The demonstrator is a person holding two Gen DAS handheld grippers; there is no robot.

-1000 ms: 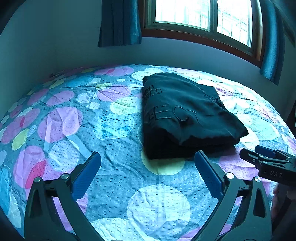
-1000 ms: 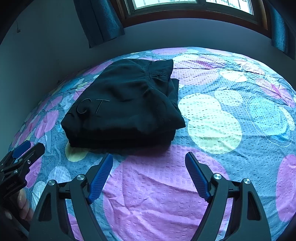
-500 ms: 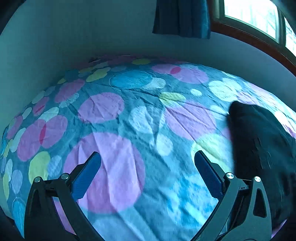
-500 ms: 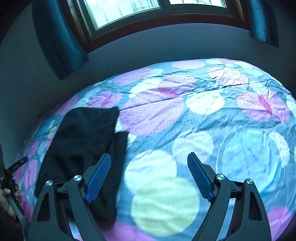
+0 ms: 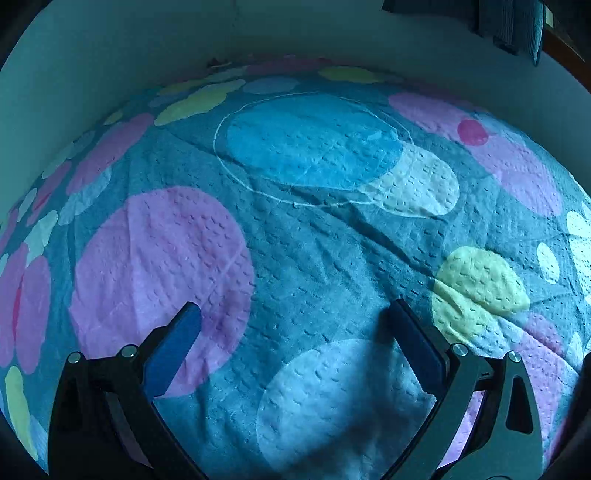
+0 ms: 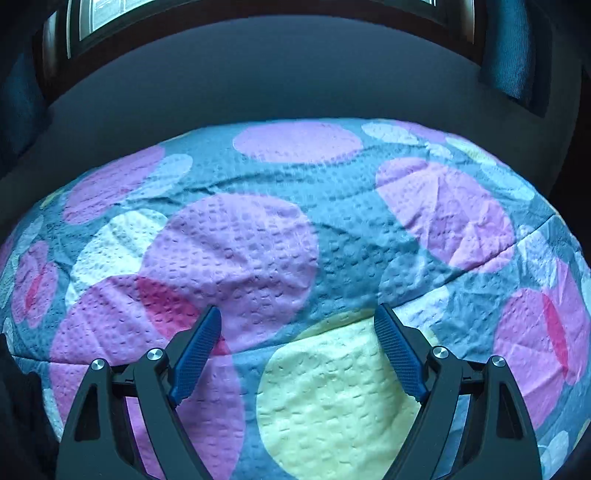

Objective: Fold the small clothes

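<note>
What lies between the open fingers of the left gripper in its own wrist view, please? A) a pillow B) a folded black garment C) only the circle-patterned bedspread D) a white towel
C: between the spread fingers of the left gripper, only the circle-patterned bedspread shows, with no clothing in that view.

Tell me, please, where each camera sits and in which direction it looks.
Left wrist: sits on the left gripper, looking down over its open fingers at the bedspread, wall behind.
Right wrist: sits on the right gripper, jaws opening with nothing between them, facing bedspread, wall and window.
Shared: the same circle-patterned bedspread; no clothing or hand shows in either.
</note>
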